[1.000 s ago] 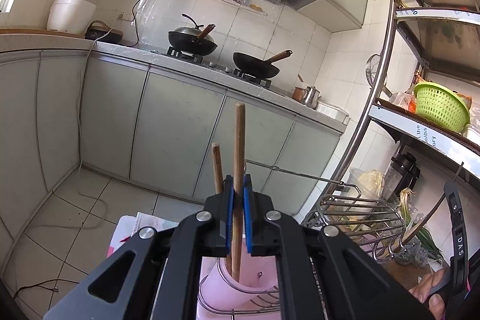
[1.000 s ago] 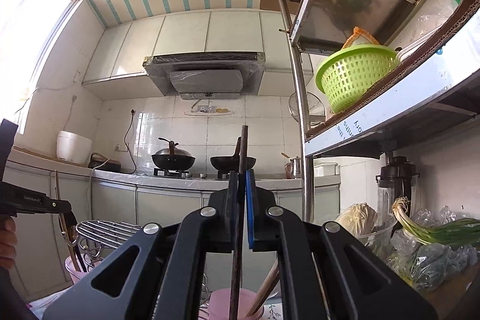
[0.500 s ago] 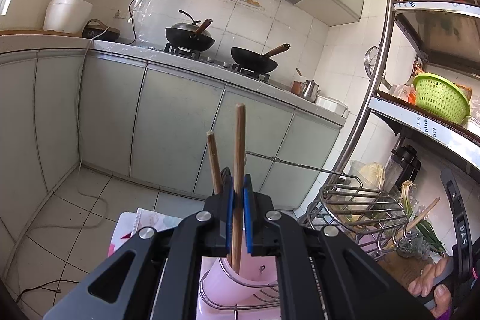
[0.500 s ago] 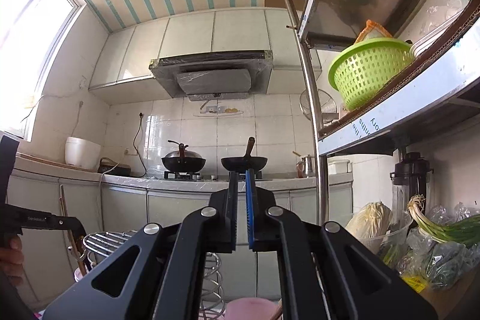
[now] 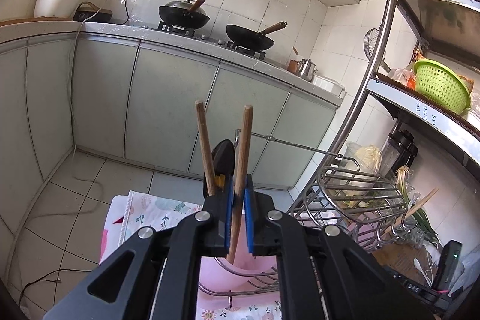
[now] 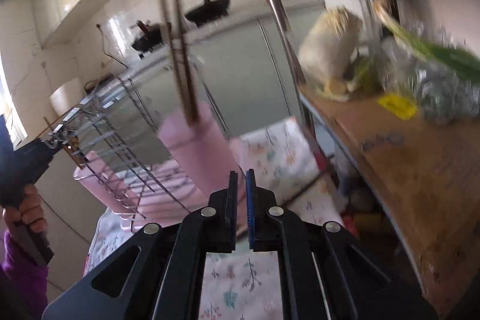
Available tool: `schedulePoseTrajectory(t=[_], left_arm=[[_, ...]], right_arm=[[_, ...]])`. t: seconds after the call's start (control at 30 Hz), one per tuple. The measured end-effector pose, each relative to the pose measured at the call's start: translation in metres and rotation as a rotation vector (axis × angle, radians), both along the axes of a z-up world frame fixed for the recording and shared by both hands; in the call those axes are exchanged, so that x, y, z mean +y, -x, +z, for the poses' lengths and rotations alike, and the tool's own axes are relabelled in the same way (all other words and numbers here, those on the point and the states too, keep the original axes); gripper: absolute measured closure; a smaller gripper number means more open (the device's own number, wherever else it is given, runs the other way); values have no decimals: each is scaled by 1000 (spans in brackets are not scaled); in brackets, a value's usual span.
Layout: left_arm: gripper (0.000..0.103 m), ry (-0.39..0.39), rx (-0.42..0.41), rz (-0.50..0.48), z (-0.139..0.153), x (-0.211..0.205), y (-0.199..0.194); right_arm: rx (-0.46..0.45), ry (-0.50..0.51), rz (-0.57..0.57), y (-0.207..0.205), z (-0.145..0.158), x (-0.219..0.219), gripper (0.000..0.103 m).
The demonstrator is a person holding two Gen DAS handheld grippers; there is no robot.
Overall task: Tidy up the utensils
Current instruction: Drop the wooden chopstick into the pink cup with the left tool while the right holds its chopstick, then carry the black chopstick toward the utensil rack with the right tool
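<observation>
My left gripper [image 5: 238, 200] is shut on a wooden handle [image 5: 244, 146] that stands in a pink cup [image 5: 240, 269] inside a wire rack [image 5: 354, 191]. A second wooden handle [image 5: 205, 152] leans left beside it, and a black utensil head [image 5: 223, 158] shows behind both. In the blurred right wrist view, my right gripper [image 6: 241, 179] is shut with nothing between its pads. It sits just in front of another pink cup [image 6: 195, 152] holding brown handles [image 6: 180, 50]. The left gripper [image 6: 27, 158], gripped by a hand [image 6: 24, 212], is at that view's far left by the wire rack [image 6: 105, 140].
A floral cloth [image 6: 240, 284] covers the surface under the rack. A metal shelf unit [image 5: 378, 74] stands to the right with a green basket [image 5: 441, 86]; cabbage [image 6: 330, 50] and greens lie on its wooden board [image 6: 405, 170]. The counter with two woks [image 5: 249, 38] is across the floor.
The right gripper let go of the dark handle, then swung down and rolled towards the cloth. The left gripper tilted slightly downward; its two wooden handles have spread apart and a black utensil head now shows behind.
</observation>
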State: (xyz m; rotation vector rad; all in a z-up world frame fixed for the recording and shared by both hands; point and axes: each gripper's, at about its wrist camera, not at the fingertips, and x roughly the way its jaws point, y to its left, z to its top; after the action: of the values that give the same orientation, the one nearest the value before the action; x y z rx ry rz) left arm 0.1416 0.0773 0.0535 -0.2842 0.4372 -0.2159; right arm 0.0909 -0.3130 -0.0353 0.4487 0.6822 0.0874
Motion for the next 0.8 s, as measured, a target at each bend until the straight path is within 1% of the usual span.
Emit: schedulePoseTrajectory(t=[0.07, 0.13, 0.17, 0.23, 0.3, 0.4, 0.53, 0.57, 0.6, 0.63, 0.67, 0.8], left_arm=[[97, -6, 3, -3, 1, -1, 3], [95, -30, -11, 0, 4, -3, 8], [94, -43, -16, -1, 5, -4, 11], [87, -65, -21, -11, 7, -7, 15], [83, -79, -25, -22, 10, -9, 20], [82, -94, -27, -19, 14, -10, 22], [82, -86, -30, -10, 18, -6, 22], [82, -87, -32, -10, 19, -6, 22], [82, -88, -33, -10, 20, -5, 22], [82, -88, -34, -10, 20, -5, 21], [82, -89, -34, -10, 21, -5, 21], [82, -82, -26, -7, 20, -4, 20]], right_arm=[[97, -83, -25, -13, -20, -13, 97], [146, -102, -49, -21, -31, -19, 97], [162, -106, -58, -25, -35, -21, 97], [193, -96, -64, -33, -40, -22, 97], [220, -86, -71, -41, -43, -23, 97], [263, -118, -71, -59, -48, -30, 97], [315, -156, -86, -75, -53, -36, 97], [331, -167, -92, -81, -56, -37, 95], [340, -181, -98, -86, -58, -39, 91], [351, -196, -104, -88, -59, -41, 75], [362, -219, -115, -93, -62, -44, 65], [400, -271, -148, -108, -72, -48, 64]])
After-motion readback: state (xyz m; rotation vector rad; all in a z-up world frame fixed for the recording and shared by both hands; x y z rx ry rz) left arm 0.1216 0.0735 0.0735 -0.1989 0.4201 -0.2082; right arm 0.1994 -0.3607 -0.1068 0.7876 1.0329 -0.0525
